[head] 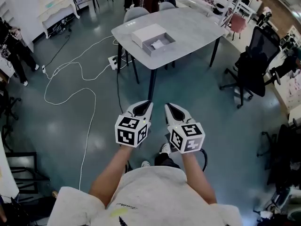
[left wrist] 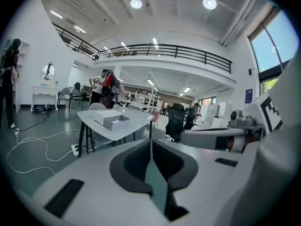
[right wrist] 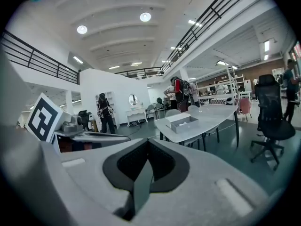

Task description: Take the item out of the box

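An open box (head: 153, 37) lies on the grey table (head: 193, 25) far ahead, its white lid beside a grey tray. A pale item (head: 157, 44) lies in the tray. My left gripper (head: 146, 105) and right gripper (head: 170, 108) are held side by side close to my body, over the floor and well short of the table. Both are shut with nothing between the jaws. The left gripper view shows its jaws (left wrist: 151, 141) closed, with the box (left wrist: 112, 119) in the distance. In the right gripper view its jaws (right wrist: 147, 143) are closed too, the box (right wrist: 181, 122) far off.
A white cable (head: 75, 86) loops over the floor at left, near a power strip (head: 114, 60). Black office chairs (head: 251, 67) stand right of the table, grey chairs (head: 136, 13) behind it. A person (head: 16, 48) stands far left.
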Available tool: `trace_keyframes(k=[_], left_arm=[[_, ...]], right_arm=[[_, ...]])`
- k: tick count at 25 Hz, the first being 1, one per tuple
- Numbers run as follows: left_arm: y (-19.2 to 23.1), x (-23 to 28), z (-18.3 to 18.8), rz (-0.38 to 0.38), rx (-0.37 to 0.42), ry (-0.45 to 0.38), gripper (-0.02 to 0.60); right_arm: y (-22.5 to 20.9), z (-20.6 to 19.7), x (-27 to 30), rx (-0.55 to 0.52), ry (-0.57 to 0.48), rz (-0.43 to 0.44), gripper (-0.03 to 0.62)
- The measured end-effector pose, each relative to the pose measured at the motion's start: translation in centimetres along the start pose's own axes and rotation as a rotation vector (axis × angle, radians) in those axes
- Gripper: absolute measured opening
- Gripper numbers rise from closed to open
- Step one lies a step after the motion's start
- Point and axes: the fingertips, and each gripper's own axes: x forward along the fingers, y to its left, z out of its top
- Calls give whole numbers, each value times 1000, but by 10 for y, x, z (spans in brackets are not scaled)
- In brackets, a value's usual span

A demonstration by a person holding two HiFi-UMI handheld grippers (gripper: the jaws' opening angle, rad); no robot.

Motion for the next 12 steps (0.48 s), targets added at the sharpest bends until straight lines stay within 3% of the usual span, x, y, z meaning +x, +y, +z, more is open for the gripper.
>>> trace_keyframes(k=[12], left_arm=[[30, 69, 10, 34, -26, 32, 20]], right_arm=[[-59, 7, 53, 32, 15, 28, 5]])
